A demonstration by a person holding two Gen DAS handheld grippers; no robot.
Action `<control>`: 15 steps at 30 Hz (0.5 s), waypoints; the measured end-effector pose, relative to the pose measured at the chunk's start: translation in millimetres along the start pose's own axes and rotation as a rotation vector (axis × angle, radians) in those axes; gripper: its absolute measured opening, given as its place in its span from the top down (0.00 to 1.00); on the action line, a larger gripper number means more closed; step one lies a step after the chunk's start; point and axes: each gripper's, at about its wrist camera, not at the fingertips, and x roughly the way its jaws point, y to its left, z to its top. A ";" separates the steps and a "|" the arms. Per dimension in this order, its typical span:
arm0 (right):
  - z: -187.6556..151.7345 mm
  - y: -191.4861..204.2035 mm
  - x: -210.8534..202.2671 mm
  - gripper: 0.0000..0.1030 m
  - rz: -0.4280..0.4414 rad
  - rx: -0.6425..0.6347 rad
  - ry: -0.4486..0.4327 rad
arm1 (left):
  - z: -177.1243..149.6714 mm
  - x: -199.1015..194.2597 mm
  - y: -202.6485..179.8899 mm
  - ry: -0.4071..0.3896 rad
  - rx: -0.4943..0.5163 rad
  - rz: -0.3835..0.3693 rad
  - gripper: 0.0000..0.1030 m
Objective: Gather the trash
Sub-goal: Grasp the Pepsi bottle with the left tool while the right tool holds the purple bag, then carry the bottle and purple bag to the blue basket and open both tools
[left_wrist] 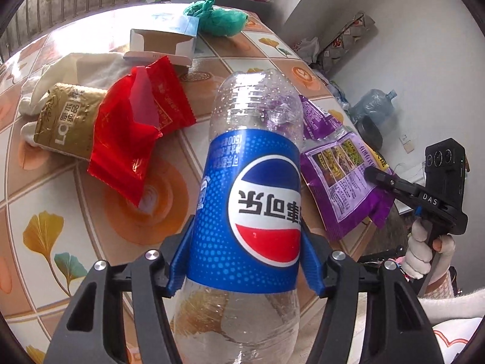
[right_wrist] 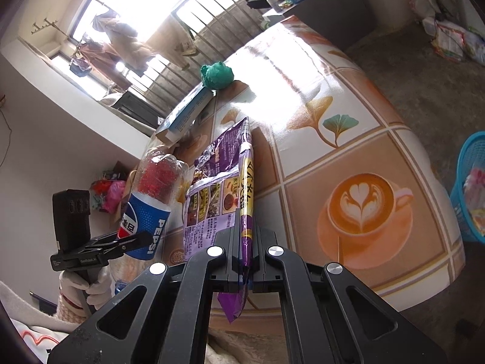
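**Left wrist view: two pieces of trash gripped above a patterned table**

Left wrist view, left gripper (left_wrist: 245,261): blue pads clamped on the labelled waist of an empty plastic cola bottle (left_wrist: 254,188), base pointing away, neck end cut off at the near frame edge. Likely light and springy, thin wall prone to denting and slipping; grip on the label band, as here, probably the safest hold. Cap not visible.

Right wrist view, right gripper (right_wrist: 244,261): jaws fully closed on the near edge of a purple snack bag (right_wrist: 218,200), remainder draped across the near left part of the table (right_wrist: 348,115). Film soft, limp, slick; likely to sag and swing when lifted, so a firm pinch on the sealed edge advisable.

Farther out, left wrist view: red wrapper (left_wrist: 133,139) overlapping a gold packet (left_wrist: 66,121) at left, an open cardboard box (left_wrist: 163,44) and a knotted green bag (left_wrist: 218,19) at the far side. Blue basket (right_wrist: 469,182) beyond the table's right edge, partly cropped, contents indistinct. Print on bags too small to read; window glare washing out the far tabletop.
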 end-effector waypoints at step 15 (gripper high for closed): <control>4.5 -23.2 -39.0 0.99 0.062 0.074 -0.118 | 22.4 -27.5 -37.0 -0.147 0.105 -0.053 0.42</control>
